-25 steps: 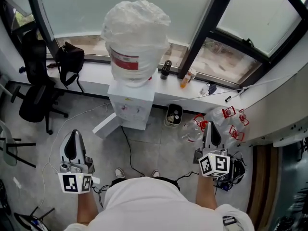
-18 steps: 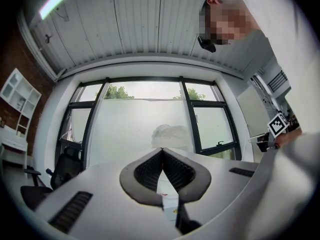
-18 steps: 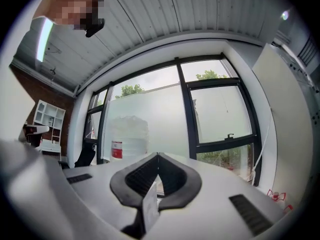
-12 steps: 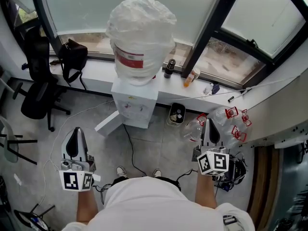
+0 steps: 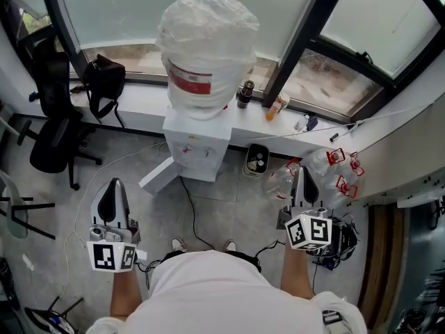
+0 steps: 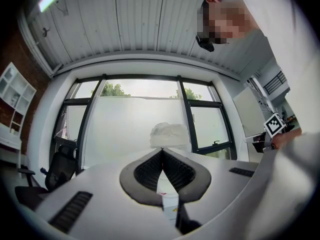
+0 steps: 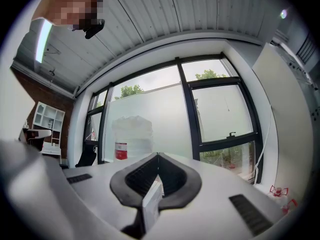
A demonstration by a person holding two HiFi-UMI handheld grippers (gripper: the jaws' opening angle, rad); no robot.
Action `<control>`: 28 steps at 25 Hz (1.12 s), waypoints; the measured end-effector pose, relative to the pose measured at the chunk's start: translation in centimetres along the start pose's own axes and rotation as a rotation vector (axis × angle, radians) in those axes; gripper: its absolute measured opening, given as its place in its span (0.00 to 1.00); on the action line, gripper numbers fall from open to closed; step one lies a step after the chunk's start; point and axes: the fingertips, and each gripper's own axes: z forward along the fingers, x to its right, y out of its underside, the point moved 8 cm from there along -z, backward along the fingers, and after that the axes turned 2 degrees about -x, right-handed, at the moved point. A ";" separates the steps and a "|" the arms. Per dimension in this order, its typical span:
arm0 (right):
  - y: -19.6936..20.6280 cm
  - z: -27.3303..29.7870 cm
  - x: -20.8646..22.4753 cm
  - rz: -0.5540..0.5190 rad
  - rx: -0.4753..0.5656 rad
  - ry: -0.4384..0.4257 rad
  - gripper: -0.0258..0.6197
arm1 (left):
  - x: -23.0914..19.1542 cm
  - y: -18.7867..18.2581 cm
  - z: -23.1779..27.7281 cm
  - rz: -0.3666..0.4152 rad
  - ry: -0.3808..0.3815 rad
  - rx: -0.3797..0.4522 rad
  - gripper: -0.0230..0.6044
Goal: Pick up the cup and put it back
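Note:
A white water dispenser (image 5: 197,145) stands against the window wall, and its bottle (image 5: 207,44) is wrapped in clear plastic. I cannot make out a cup on it. My left gripper (image 5: 115,184) hangs low at the left over the grey floor, its jaws shut and empty. At the right my right gripper (image 5: 304,170) is also shut on nothing. Along the left gripper (image 6: 162,151) the wrapped bottle (image 6: 170,135) lies straight ahead. Along the right gripper (image 7: 158,155) the bottle (image 7: 132,136) sits left of the tips.
On the window sill (image 5: 142,101) are a dark flask (image 5: 243,93), an orange item (image 5: 274,109) and a black bag (image 5: 103,80). A small bin (image 5: 257,160) stands right of the dispenser. Empty clear bottles (image 5: 332,172) are piled at the right. An office chair (image 5: 49,141) stands at the left.
The dispenser and sill have slid slightly right and down in the head view. Both grippers keep their places, shut throughout.

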 end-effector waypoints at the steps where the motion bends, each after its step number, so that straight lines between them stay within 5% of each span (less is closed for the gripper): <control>1: 0.0 0.0 -0.2 0.002 0.005 0.004 0.07 | -0.2 0.0 0.1 -0.002 0.004 0.001 0.07; 28: 1.8 -0.5 -6.2 -0.055 -0.045 -0.068 0.07 | -2.9 1.1 -2.3 -0.003 0.016 -0.027 0.07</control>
